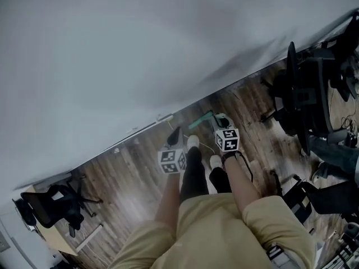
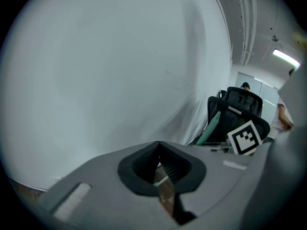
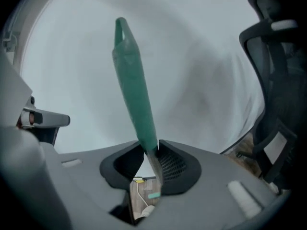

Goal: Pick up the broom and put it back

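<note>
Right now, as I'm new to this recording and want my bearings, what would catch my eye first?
The green broom handle stands out: the right gripper is shut on it, and it rises against the pale wall. From the head view, the person stands on a wood floor close to that wall, with a black office chair at the right.

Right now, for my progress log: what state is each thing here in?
right gripper, jaws shut on the broom.
broom, held by its green handle.
left gripper, jaws together, nothing held.
office chair, upright on the floor.
</note>
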A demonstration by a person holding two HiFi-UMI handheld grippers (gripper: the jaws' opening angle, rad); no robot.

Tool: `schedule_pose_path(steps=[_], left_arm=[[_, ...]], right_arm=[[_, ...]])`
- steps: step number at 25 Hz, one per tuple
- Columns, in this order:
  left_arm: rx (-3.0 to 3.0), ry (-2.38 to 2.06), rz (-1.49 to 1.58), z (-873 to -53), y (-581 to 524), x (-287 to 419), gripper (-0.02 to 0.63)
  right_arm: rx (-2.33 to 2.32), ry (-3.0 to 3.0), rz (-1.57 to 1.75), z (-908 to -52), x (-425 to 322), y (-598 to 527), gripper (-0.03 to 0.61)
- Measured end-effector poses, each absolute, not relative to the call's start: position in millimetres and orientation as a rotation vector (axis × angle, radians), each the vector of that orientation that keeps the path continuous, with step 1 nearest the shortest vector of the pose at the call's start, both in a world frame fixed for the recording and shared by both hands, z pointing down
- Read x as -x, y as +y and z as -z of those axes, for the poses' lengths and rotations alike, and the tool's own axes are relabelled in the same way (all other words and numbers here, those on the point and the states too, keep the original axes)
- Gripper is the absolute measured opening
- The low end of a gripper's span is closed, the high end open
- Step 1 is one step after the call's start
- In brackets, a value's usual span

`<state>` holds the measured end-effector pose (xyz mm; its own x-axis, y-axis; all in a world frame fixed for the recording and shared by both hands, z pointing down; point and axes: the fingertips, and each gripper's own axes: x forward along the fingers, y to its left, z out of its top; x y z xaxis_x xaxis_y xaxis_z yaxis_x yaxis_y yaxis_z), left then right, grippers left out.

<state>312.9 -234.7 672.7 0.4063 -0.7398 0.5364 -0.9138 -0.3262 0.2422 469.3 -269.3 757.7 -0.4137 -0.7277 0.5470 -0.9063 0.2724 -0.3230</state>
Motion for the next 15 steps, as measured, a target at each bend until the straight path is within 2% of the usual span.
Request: schedule_pose_path(steps=[8, 15], left_arm=[[-2.281, -1.385, -0.383, -603.7, -213.6, -371.1, 0.000], [-2.403, -1.429, -0.317, -534.0, -194.3, -397.5, 0.000]], right_arm=[[-1.631, -2.403, -0.555, -604.3, -523.4, -246.0, 0.094], [-1.678, -2.538, -0.367, -511.9, -541.8, -204.2, 0.092]])
